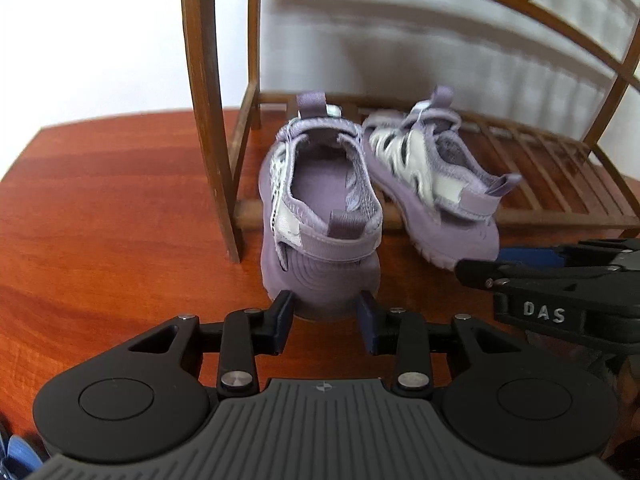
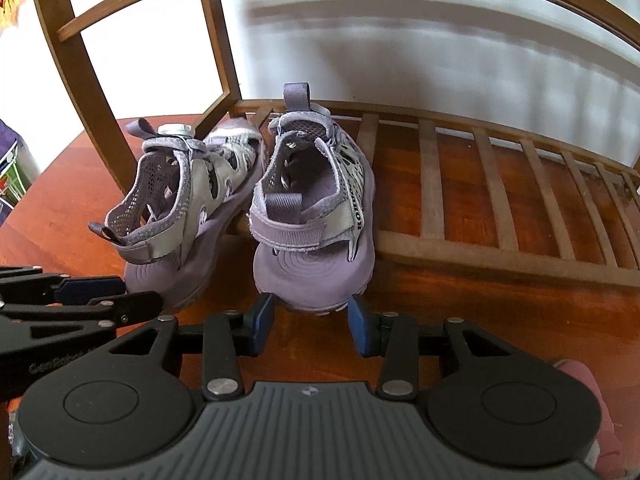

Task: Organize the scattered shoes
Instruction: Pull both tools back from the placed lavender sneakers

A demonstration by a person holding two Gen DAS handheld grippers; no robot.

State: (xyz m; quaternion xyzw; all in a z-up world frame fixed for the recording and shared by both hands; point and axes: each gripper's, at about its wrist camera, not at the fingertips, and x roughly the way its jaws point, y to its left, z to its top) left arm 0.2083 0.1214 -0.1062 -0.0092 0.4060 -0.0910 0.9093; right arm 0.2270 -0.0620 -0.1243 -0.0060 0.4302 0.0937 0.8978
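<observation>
While both purple shoes sit half on the wooden rack's (image 1: pixel 520 216) bottom slats with heels overhanging the floor toward six o'clock, each gripper straddles a heel: the left gripper (image 1: pixel 326 314) around the left shoe (image 1: pixel 320 216), the right gripper (image 2: pixel 310 316) around the right shoe (image 2: pixel 316 216). Jaws stand partly open; whether the pads actually press the soles I cannot tell. Pushing toward twelve o'clock with a loose hold could let a heel slip out, or snag the sole on the front rail and tip the shoe.

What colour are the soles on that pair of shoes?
Lilac purple soles on both shoes; clearest in the right wrist view.
</observation>
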